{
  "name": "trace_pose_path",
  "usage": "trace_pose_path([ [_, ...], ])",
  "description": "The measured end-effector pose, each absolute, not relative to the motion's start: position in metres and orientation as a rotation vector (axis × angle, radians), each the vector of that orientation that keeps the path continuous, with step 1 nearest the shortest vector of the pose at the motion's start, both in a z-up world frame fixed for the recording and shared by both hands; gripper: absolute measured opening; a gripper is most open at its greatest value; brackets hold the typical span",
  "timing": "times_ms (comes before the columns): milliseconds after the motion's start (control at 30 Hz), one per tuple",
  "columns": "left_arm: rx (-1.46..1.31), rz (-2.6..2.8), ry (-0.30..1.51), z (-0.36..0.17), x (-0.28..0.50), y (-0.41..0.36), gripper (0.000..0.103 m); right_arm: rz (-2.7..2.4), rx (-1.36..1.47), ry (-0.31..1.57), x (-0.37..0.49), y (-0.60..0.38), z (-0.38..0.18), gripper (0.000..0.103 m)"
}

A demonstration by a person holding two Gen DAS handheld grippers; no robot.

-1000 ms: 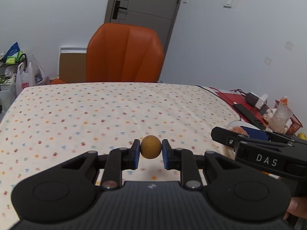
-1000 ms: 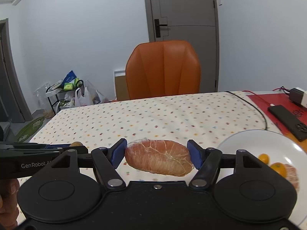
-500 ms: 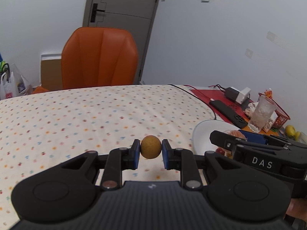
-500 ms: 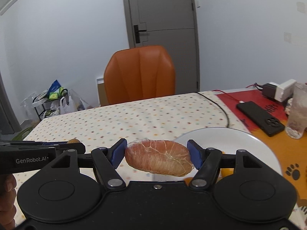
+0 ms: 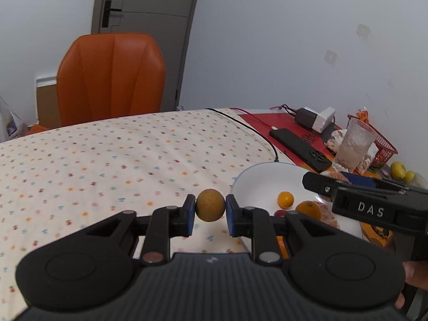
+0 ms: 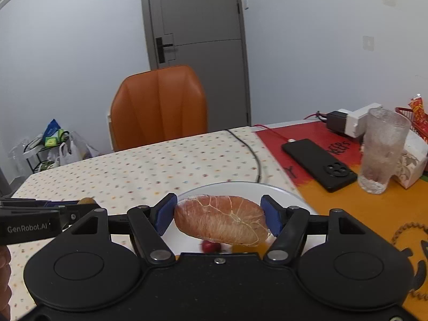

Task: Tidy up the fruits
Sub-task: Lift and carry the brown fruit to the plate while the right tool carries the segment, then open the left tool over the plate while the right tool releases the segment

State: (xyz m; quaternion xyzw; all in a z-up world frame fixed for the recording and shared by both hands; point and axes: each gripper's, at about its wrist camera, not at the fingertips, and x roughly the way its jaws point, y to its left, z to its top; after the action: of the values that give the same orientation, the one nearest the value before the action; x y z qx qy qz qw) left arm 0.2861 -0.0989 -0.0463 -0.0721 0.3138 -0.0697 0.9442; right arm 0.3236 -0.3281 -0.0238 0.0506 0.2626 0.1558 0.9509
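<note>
My left gripper (image 5: 210,210) is shut on a small round tan fruit (image 5: 210,205), held above the dotted tablecloth just left of a white plate (image 5: 256,180). On the plate lie a small orange (image 5: 285,199), a larger orange (image 5: 309,209) and a red fruit (image 5: 279,213). My right gripper (image 6: 218,218) is shut on a peeled pink pomelo segment (image 6: 220,219) and hangs over the same plate (image 6: 235,188), where a small red fruit (image 6: 210,246) shows below it. The right gripper's side (image 5: 369,208) reaches in over the plate in the left wrist view.
A black phone (image 6: 319,163), a frosted glass (image 6: 383,149), chargers (image 6: 353,119) and a red basket (image 5: 379,144) stand on the red and orange mat at right. A black cable (image 6: 254,157) runs along the cloth's edge. An orange chair (image 6: 159,105) stands behind the table.
Both grippers have moved to the right with their fruits still held. The plate has come into the left wrist view, and now lies under the right gripper.
</note>
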Motion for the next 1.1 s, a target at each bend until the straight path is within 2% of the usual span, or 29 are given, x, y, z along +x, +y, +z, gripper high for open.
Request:
trace_pose_path([
  [467,-0.102,-0.218,0.671,-0.060,0.326,-0.139,0.022,0.262,0.121,0.566,0.363,-0.358,-0.045,0.066],
  [533,-0.086,-0.214,0.656,-0.060,0.327,-0.144,0.026,0.258,0.120,0.568,0.368,-0.359,-0.047,0.066],
  [733,-0.108,-0.200,0.660,-0.057,0.328,-0.137,0.026,0.250,0.123,0.567,0.379,-0.359,-0.052,0.066],
  [867,-0.119,-0.172,0.663,-0.055,0.323,-0.127,0.033,0.250,0.131,0.568,0.383,-0.358,-0.053,0.066],
  [1000,-0.131,-0.158,0.667,-0.052,0.315,-0.118,0.047,0.253,0.146,0.557,0.380,-0.357,-0.050,0.079],
  [1100,-0.150,-0.161,0.659,-0.048,0.305,-0.110,0.056,0.244,0.154,0.544,0.373,-0.357,-0.043,0.083],
])
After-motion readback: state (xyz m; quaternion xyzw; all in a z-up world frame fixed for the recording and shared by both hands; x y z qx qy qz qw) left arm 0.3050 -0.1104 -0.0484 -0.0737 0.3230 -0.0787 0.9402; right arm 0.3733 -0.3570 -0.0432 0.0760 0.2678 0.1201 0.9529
